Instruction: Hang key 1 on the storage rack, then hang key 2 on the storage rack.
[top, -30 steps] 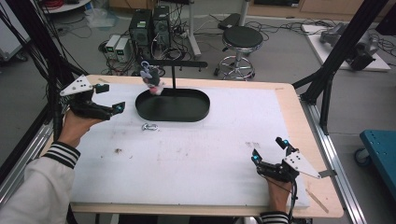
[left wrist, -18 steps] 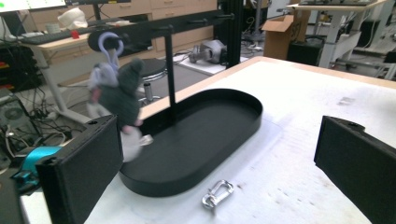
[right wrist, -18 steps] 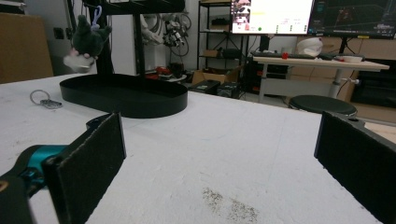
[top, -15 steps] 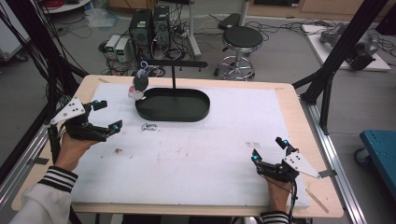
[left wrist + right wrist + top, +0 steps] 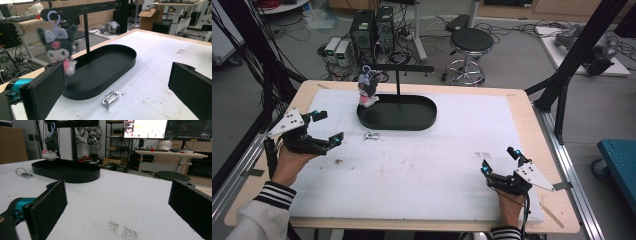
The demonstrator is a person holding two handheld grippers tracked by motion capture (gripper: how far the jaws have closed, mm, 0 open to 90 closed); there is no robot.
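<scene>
Clip point(image 5: 372, 135) before tray point(image 5: 422, 122); toy point(image 5: 368, 89) above

The high view sits above the person's side of the table point(image 5: 422, 165) and looks forward and down, taking in the whole white top plus the floor and a stool point(image 5: 469, 42) beyond it.

The left gripper view rides low over the table's left part and looks across at the black oval tray point(image 5: 105, 67), pretty close, with the metal clip point(image 5: 110, 98) right in front.

The right gripper view is almost at table level near the front right corner and faces the same tray point(image 5: 66, 171) from well away.

All three share the tray, the stand's post point(image 5: 398, 82) and the hanging plush toy point(image 5: 368, 90), which looks blurry, maybe swinging.
</scene>
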